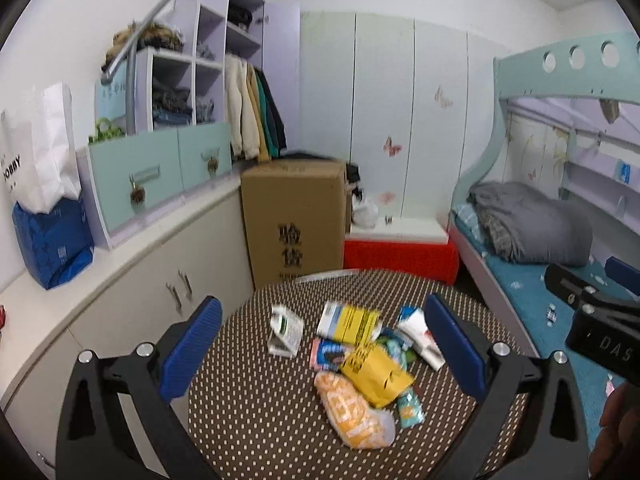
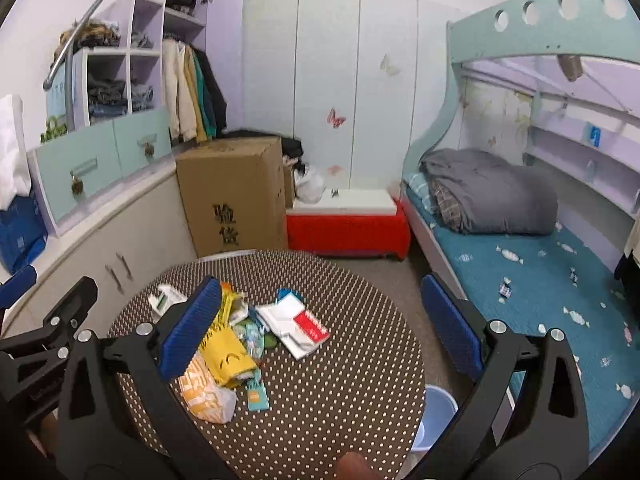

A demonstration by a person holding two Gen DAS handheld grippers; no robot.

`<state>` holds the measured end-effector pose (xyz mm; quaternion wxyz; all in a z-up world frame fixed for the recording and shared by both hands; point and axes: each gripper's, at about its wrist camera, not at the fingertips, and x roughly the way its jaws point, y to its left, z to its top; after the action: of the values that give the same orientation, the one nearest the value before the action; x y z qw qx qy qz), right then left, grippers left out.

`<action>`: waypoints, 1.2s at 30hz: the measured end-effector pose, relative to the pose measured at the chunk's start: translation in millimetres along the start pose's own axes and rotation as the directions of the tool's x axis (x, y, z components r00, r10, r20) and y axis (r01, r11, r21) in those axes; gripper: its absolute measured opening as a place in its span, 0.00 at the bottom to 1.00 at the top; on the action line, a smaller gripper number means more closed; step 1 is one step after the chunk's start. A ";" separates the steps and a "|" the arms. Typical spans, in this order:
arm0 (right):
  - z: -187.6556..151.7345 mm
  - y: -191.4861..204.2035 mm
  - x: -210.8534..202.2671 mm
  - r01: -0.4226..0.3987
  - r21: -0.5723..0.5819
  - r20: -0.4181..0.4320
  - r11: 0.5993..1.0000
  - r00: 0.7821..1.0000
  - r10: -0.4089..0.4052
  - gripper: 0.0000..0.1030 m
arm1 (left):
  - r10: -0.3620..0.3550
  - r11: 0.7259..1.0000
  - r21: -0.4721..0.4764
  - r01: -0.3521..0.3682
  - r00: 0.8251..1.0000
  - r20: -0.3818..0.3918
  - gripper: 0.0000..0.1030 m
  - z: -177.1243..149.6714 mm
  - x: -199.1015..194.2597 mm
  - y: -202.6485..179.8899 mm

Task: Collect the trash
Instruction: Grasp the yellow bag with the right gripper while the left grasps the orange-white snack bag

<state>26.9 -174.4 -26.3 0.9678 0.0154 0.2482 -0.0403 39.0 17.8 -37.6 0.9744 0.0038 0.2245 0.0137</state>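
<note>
A pile of trash lies on a round table with a brown dotted cloth: an orange-and-white bag, a yellow packet, a yellow-and-white box, a white-and-green carton and a white-and-red box. My left gripper hovers open above the pile, holding nothing. My right gripper is open too and empty, above the table's right half, with its left pad over the yellow packet. A small teal packet lies at the pile's near edge.
A pale blue bin stands on the floor by the table's right edge. Behind the table are a tall cardboard box and a red bench. A bunk bed runs along the right, low cabinets along the left.
</note>
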 end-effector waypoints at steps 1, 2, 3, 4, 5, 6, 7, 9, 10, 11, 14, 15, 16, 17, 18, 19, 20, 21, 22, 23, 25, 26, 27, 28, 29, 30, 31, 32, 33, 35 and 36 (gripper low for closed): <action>-4.0 -0.1 6.6 -0.001 -0.003 -0.018 1.000 1.000 0.001 0.94 | 0.006 1.000 0.003 -0.006 1.000 -0.025 0.96 -6.7 7.3 1.2; -7.7 0.1 14.0 -0.005 -0.006 -0.039 1.000 0.999 0.005 0.94 | 0.011 1.000 0.007 -0.010 0.999 -0.042 0.96 -11.9 12.5 2.3; -13.0 0.5 24.3 -0.012 -0.008 -0.068 1.000 0.998 0.011 0.94 | 0.019 1.000 0.012 -0.018 0.998 -0.067 0.96 -19.1 20.2 4.2; -19.0 0.8 34.9 -0.017 -0.011 -0.098 1.000 0.995 0.016 0.94 | 0.023 1.000 0.014 -0.022 0.996 -0.083 0.96 -24.5 25.1 5.9; -24.0 0.6 41.9 -0.025 -0.013 -0.119 1.000 0.993 0.023 0.94 | 0.029 1.000 0.015 -0.027 0.994 -0.106 0.96 -30.7 31.3 8.0; -30.2 1.6 52.7 -0.037 -0.016 -0.149 0.999 0.988 0.034 0.94 | 0.035 0.999 0.015 -0.033 0.991 -0.128 0.96 -38.0 37.3 10.8; -35.5 3.3 61.1 -0.047 -0.020 -0.169 0.999 0.985 0.043 0.94 | 0.039 0.999 0.015 -0.037 0.988 -0.148 0.96 -43.0 42.1 12.9; -47.5 8.9 80.9 -0.085 -0.028 -0.222 0.996 0.972 0.076 0.94 | 0.047 0.999 0.014 -0.046 0.982 -0.184 0.96 -53.9 52.2 17.8; -50.1 11.9 88.2 -0.101 -0.033 -0.238 0.994 0.967 0.090 0.94 | 0.055 0.998 0.013 -0.053 0.977 -0.205 0.96 -60.3 57.9 20.9; -54.0 15.7 95.6 -0.125 -0.040 -0.256 0.991 0.960 0.111 0.94 | 0.062 0.998 0.014 -0.060 0.973 -0.222 0.96 -65.5 62.6 23.4; -67.0 32.7 118.3 -0.208 -0.061 -0.311 0.976 0.933 0.180 0.94 | 0.075 0.997 0.018 -0.073 0.960 -0.269 0.96 -82.5 75.2 30.1; -68.0 41.7 126.1 -0.239 -0.071 -0.329 0.968 0.922 0.204 0.94 | 0.076 0.997 0.019 -0.074 0.956 -0.284 0.96 -87.5 78.5 31.7; -70.6 49.1 134.2 -0.268 -0.077 -0.347 0.960 0.910 0.226 0.94 | 0.078 0.997 0.022 -0.075 0.950 -0.301 0.96 -93.3 82.2 33.5; -72.5 56.3 141.2 -0.285 -0.084 -0.358 0.955 0.903 0.238 0.94 | 0.081 0.997 0.025 -0.077 0.946 -0.313 0.96 -97.1 84.5 34.7; -74.7 63.5 148.8 -0.303 -0.096 -0.372 0.948 0.895 0.248 0.94 | 0.084 0.996 0.027 -0.080 0.941 -0.328 0.96 -102.2 87.4 36.6; -76.5 70.7 156.1 -0.318 -0.109 -0.383 0.942 0.888 0.255 0.94 | 0.084 0.996 0.025 -0.080 0.937 -0.339 0.96 -104.8 89.6 37.4; -77.9 74.6 161.4 -0.328 -0.116 -0.392 0.938 0.882 0.260 0.93 | 0.082 0.997 0.021 -0.080 0.933 -0.349 0.96 -107.9 91.7 39.5; -80.2 81.1 169.3 -0.345 -0.122 -0.414 0.931 0.870 0.268 0.88 | 0.082 0.997 0.017 -0.082 0.930 -0.357 0.96 -110.0 93.2 40.9; -82.4 86.4 175.4 -0.358 -0.124 -0.433 0.925 0.858 0.274 0.85 | 0.083 0.996 0.013 -0.084 0.927 -0.366 0.96 -112.2 95.7 42.9; -85.2 92.7 182.4 -0.378 -0.125 -0.456 0.917 0.843 0.286 0.78 | 0.082 0.996 0.009 -0.085 0.924 -0.374 0.96 -114.0 97.8 44.5; -89.6 99.9 191.6 -0.398 -0.130 -0.487 0.908 0.823 0.291 0.61 | 0.079 0.997 0.005 -0.083 0.920 -0.384 0.96 -116.4 101.3 44.8; -90.7 100.8 193.1 -0.403 -0.130 -0.490 0.906 0.820 0.294 0.56 | 0.076 0.997 0.002 -0.081 0.918 -0.389 0.96 -117.3 103.0 44.8; -91.2 100.7 192.1 -0.414 -0.123 -0.485 0.902 0.818 0.310 0.52 | 0.072 0.997 0.000 -0.078 0.917 -0.392 0.96 -117.7 104.4 44.2; -90.8 98.7 190.4 -0.420 -0.114 -0.482 0.900 0.816 0.320 0.48 | 0.064 0.997 -0.004 -0.071 0.916 -0.396 0.96 -118.7 107.0 43.2; -89.5 94.2 187.6 -0.429 -0.087 -0.473 0.899 0.812 0.341 0.42 | 0.054 0.998 -0.008 -0.062 0.915 -0.401 0.96 -119.1 109.4 41.7; -88.5 89.6 186.3 -0.434 -0.064 -0.465 0.899 0.810 0.358 0.40 | 0.040 0.999 -0.012 -0.049 0.914 -0.405 0.96 -119.2 112.3 39.3; -86.9 81.6 183.2 -0.436 -0.032 -0.454 0.899 0.808 0.376 0.40 | 0.026 0.999 -0.014 -0.035 0.913 -0.408 0.96 -118.9 115.4 35.9; -86.0 75.4 181.6 -0.433 -0.010 -0.446 0.901 0.809 0.384 0.40 | 0.014 1.000 -0.015 -0.022 0.912 -0.411 0.96 -118.9 118.0 32.3; -85.5 68.3 178.7 -0.425 0.005 -0.437 0.905 0.813 0.384 0.40 | 0.004 1.000 -0.015 -0.011 0.911 -0.413 0.96 -118.8 121.1 28.5; -85.1 57.0 174.8 -0.418 0.030 -0.425 0.908 0.817 0.390 0.40 | -0.010 1.000 -0.016 0.003 0.908 -0.419 0.96 -119.4 130.4 20.3; -84.3 49.7 171.7 -0.415 0.049 -0.415 0.908 0.819 0.397 0.40 | -0.012 1.000 -0.018 0.004 0.906 -0.423 0.96 -120.0 134.3 17.5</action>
<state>140.8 -132.7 -182.3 0.8787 0.0552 0.4401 0.1763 106.8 39.4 -204.0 0.9026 -0.0083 0.4302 0.0122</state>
